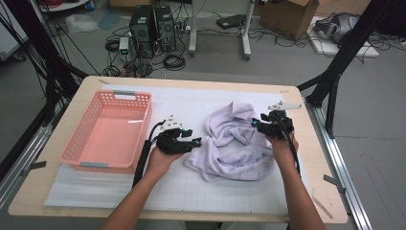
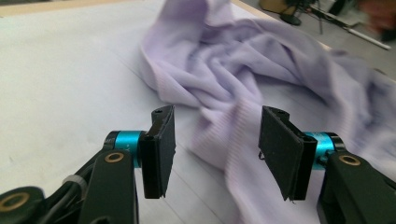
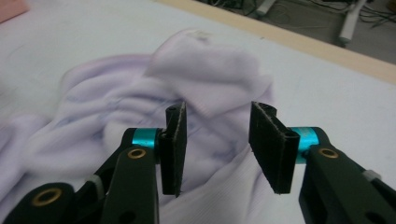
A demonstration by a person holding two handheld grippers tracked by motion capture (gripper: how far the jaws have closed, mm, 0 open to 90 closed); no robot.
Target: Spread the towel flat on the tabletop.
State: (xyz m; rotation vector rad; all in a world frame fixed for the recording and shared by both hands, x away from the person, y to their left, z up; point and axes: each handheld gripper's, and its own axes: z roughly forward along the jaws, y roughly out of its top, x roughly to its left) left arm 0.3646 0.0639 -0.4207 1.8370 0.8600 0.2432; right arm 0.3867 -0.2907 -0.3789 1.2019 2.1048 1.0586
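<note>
The left gripper point(image 2: 212, 149) has its two black jaws standing apart, with nothing pinched between the pads; past the gap a ribbed edge of the lilac garment point(image 2: 261, 79) runs toward the camera over the white mat point(image 2: 60, 70). In the high view this gripper point(image 1: 187, 139) sits in the person's left hand point(image 1: 160, 160), just beside the garment's near left corner.

The right gripper point(image 3: 217, 144) likewise has its jaws parted and free of cloth. Beyond them the garment point(image 3: 140, 102) lies bunched in soft folds, with a folded-over cuff or hem at its far side showing a small pale tag whose writing is too blurred to read. In the high view the right gripper point(image 1: 265, 125), with its grey three-cornered plate on top, is held by the right hand point(image 1: 281, 146) at the garment's right edge, over the cloth.

The garment point(image 1: 232, 143) lies crumpled on the mat, between the two grippers, right of the table's middle. A faint printed pattern shows on its near right part, not legible.

To the left stands a pink plastic basket point(image 1: 143, 129) with a perforated wall, near the left gripper but apart from it. The mat point(image 1: 191, 191) carries a fine grid and covers most of the wooden table point(image 1: 28, 191). No brand or readable writing can be made out on any of these.
</note>
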